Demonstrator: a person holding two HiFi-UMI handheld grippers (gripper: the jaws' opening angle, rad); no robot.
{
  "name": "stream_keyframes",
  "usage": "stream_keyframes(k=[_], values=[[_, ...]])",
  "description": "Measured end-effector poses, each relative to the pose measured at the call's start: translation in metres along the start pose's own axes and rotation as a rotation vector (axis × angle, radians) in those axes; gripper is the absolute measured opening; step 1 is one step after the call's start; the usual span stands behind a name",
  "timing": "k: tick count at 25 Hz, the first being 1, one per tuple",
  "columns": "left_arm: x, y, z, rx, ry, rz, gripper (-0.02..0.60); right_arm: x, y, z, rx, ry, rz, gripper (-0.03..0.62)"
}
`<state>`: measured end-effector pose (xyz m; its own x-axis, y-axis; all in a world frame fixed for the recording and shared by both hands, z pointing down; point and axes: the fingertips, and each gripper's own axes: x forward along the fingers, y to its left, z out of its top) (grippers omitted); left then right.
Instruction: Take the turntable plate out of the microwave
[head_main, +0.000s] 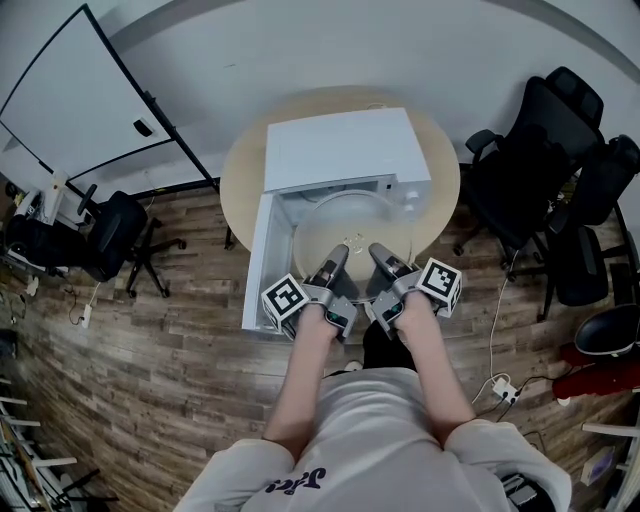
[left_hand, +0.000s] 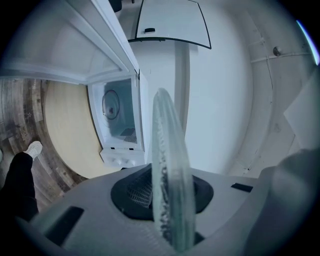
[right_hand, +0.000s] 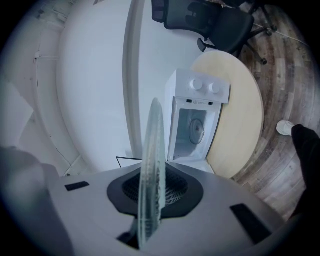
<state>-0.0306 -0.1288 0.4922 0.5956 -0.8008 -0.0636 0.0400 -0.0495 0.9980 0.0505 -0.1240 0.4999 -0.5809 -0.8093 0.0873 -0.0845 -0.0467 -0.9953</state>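
The clear glass turntable plate (head_main: 345, 225) hangs level in front of the white microwave (head_main: 340, 150), whose cavity stands open. My left gripper (head_main: 335, 262) and right gripper (head_main: 380, 258) both grip its near rim, side by side. In the left gripper view the plate (left_hand: 170, 165) runs edge-on between the jaws of the left gripper (left_hand: 170, 205), which press on it. The right gripper view shows the same: the plate (right_hand: 151, 160) is clamped in the right gripper (right_hand: 149, 215). Beyond it I see the microwave (right_hand: 197, 125) from outside.
The microwave door (head_main: 262, 262) swings open to the left, over the edge of the round wooden table (head_main: 240, 170). Black office chairs (head_main: 540, 160) crowd the right side, and another chair (head_main: 115, 235) stands at the left. A whiteboard (head_main: 80, 100) leans at the far left.
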Motion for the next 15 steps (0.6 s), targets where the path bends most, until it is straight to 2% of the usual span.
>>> stream_keyframes(k=[5, 15], values=[[0.000, -0.003, 0.000, -0.001, 0.000, 0.001, 0.077, 0.001, 0.006, 0.000, -0.001, 0.005, 0.031, 0.035], [-0.004, 0.009, 0.001, -0.012, -0.019, 0.025, 0.078, 0.002, -0.008, -0.002, 0.015, 0.024, -0.015, 0.035]])
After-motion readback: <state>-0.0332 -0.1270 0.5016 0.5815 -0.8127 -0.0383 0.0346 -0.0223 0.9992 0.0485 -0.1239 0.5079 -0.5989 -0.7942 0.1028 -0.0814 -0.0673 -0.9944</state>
